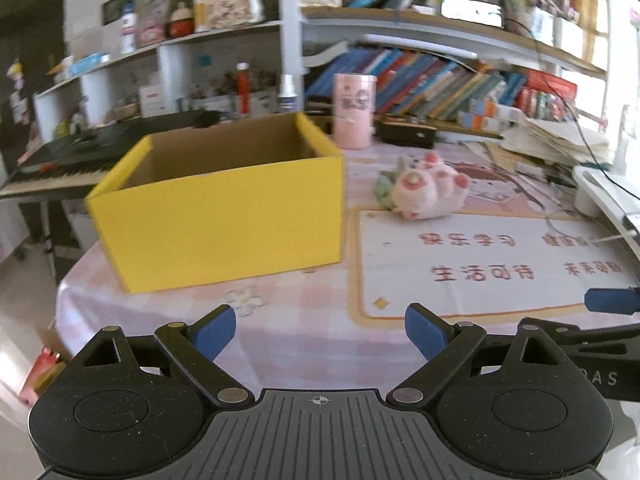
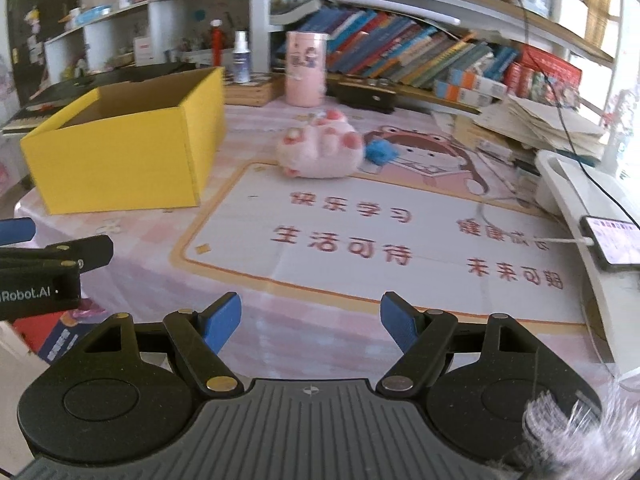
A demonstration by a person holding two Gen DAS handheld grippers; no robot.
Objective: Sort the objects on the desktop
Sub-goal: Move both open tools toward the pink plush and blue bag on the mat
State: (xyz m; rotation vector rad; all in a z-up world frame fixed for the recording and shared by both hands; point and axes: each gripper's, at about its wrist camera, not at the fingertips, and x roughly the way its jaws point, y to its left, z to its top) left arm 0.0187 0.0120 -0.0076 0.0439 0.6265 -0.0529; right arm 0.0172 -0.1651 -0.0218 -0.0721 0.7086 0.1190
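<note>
Holding both tongs over the counter (image 2: 132, 272), my left tongs (image 1: 320, 330) gape wide and empty, my right tongs (image 2: 310, 320) part-open and empty. The yellow box (image 1: 224, 216) sits ahead-left; the pink plush (image 2: 320, 152) lies straight ahead of the right tongs.

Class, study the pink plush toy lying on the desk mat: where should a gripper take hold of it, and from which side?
Probably the round body of the pink plush toy, coming from the near side and above. It lies on its side with small feet sticking up, too stubby to pinch; the soft middle should squash between open jaws. The yellow box stands clear to its left.
</note>
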